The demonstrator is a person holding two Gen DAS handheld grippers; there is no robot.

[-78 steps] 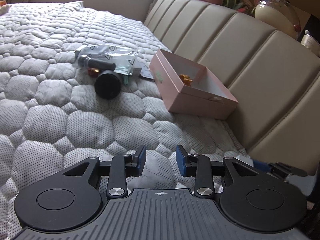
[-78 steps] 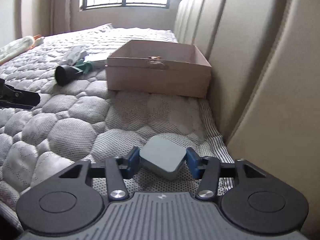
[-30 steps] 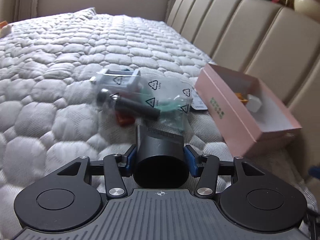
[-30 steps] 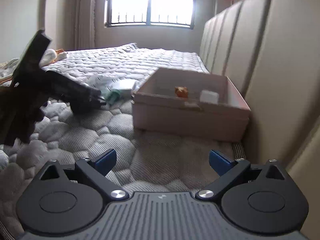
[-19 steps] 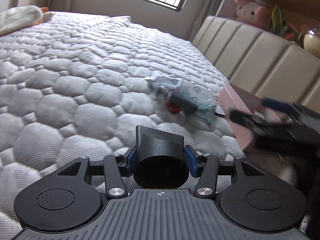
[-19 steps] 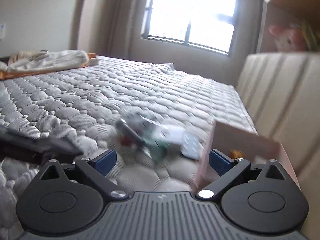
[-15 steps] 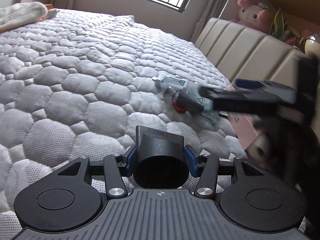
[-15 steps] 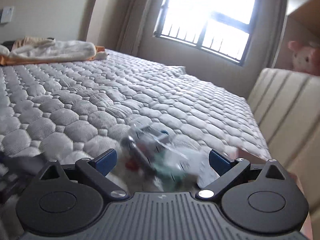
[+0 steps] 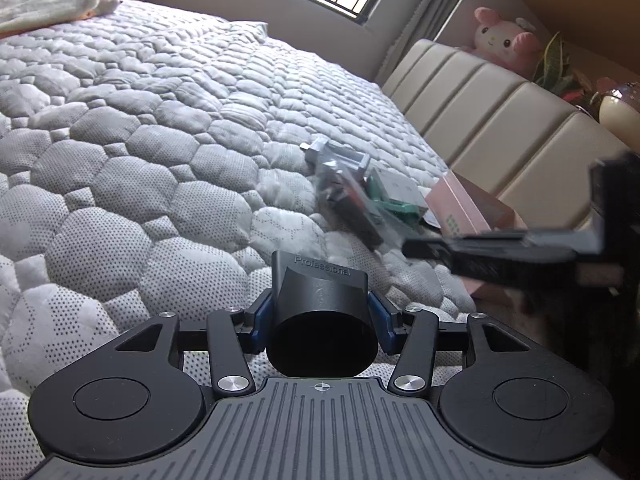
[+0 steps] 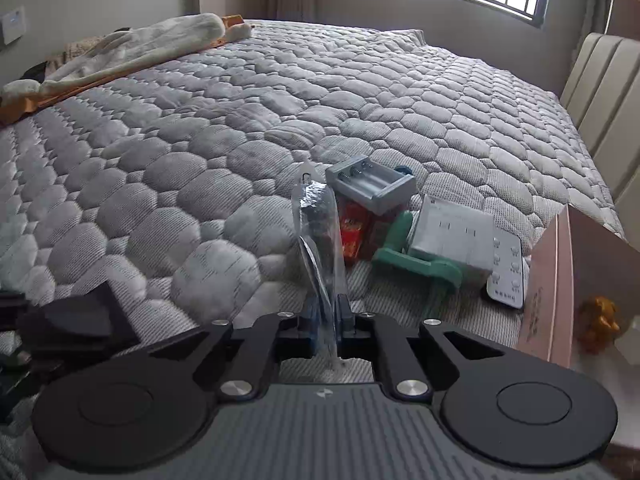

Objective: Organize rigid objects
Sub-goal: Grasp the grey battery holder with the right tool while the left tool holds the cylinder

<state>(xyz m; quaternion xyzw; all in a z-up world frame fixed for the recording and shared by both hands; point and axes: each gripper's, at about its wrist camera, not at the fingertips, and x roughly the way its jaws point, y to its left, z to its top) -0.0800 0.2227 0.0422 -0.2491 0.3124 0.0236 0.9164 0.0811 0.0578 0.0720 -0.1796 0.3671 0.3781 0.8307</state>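
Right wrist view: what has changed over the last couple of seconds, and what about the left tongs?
The right tongs dropped the grey square block, swung to the pile and have just closed on the clear plastic bag. The left tongs picked up the black nozzle and hold it. The pink box stayed put.

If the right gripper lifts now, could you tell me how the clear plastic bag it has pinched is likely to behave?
Probably floppy: the clear plastic bag is thin, crinkled film, pinched only at its edge by the right gripper. Its dark contents would likely sag away from the grip and swing. The glossy film may also slide between the shut jaws, so a slow lift seems wise.
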